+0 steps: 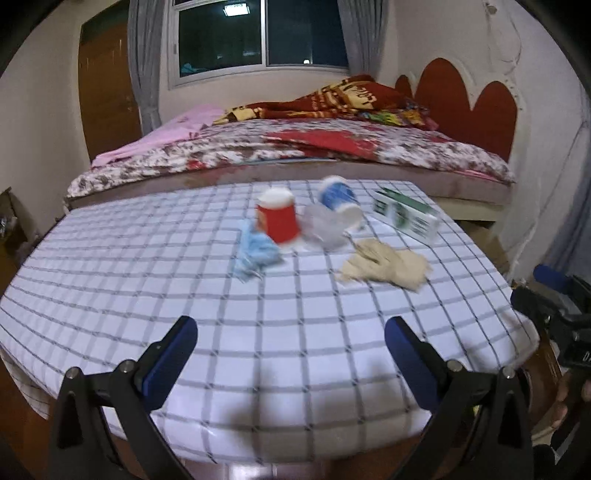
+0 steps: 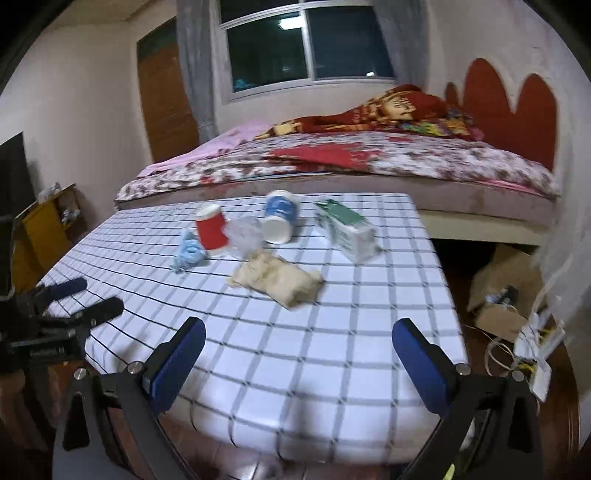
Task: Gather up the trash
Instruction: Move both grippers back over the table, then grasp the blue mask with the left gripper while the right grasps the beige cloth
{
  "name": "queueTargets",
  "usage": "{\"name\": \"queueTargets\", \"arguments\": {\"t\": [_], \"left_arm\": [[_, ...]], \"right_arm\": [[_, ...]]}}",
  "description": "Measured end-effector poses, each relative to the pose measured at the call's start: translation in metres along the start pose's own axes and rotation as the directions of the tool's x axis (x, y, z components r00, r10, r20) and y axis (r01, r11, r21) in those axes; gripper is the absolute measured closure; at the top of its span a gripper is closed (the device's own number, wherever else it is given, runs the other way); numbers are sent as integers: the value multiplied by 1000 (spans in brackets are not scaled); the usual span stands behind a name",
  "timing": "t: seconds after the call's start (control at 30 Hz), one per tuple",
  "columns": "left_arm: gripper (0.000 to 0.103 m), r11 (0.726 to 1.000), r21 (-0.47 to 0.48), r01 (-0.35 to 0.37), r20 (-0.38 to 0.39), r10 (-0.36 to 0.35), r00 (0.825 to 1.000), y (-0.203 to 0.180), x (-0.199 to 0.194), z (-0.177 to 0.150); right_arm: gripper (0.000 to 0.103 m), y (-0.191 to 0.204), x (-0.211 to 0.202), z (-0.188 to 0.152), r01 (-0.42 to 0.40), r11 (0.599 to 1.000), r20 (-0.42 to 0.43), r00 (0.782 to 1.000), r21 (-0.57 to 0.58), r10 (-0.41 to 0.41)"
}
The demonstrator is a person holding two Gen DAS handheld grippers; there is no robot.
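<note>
Your left claw (image 1: 291, 334) and right claw (image 2: 298, 338) both gape wide, holding nothing — the red cup (image 1: 277, 218), blue cup (image 1: 340, 201) and carton (image 1: 406, 214) lie on the tabletop (image 1: 147, 258).

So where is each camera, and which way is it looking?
Left wrist: on the left hand-held gripper, at the table's near edge, facing the trash and the bed; its own open fingers show, the right gripper at far right.
Right wrist: on the right hand-held gripper, facing the same way; its open fingers show, the left gripper at left.
Both share the red cup, blue cup, carton and window.
</note>
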State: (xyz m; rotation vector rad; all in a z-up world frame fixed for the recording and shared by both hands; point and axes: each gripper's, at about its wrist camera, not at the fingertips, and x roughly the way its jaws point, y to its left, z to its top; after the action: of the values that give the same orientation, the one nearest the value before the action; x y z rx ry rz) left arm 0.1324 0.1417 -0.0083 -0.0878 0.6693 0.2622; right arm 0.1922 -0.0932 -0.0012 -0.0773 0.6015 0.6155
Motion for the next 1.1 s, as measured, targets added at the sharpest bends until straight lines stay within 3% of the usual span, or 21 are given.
{"name": "queueTargets", "arguments": {"t": [0.13,0.3,0.43,0.57,0.63,0.67,0.73,0.87,0.97,1.1], "left_arm": [[1,1000,-10,-8,-25,8,1000,21,25,17],[1,1000,-2,-29,-63,29,998,41,71,28],[1,1000,-29,-7,-98,4,995,52,105,29],[4,1000,-17,1,-136,-3,991,54,138,30],[9,1000,3,-6,-146,7,989,52,149,33],[10,1000,12,-19,-158,21,987,51,156,34],[16,1000,3,-10,-172,11,985,50,166,36],[18,1000,-15,4,-179,-6,984,50,178,40],[30,999,-28,30,-186,-34,982,51,182,41],[61,997,-42,62,-194,-69,979,54,184,41]], "right_arm": [[1,19,35,20,-34,997,-29,999,-74,32],[2,33,90,32,-23,985,-80,997,-171,10],[15,35,142,36,-40,975,-168,986,-217,3],[18,37,179,32,-65,965,-246,969,-255,0],[24,37,187,31,-65,963,-255,967,-261,-4],[34,36,191,32,-57,965,-257,966,-258,-12],[35,34,195,39,-42,972,-233,972,-233,-14],[36,30,210,48,-33,983,-251,968,-183,-14],[36,32,218,50,-39,983,-266,964,-182,-10],[38,33,222,50,-52,984,-278,960,-171,2]]}}
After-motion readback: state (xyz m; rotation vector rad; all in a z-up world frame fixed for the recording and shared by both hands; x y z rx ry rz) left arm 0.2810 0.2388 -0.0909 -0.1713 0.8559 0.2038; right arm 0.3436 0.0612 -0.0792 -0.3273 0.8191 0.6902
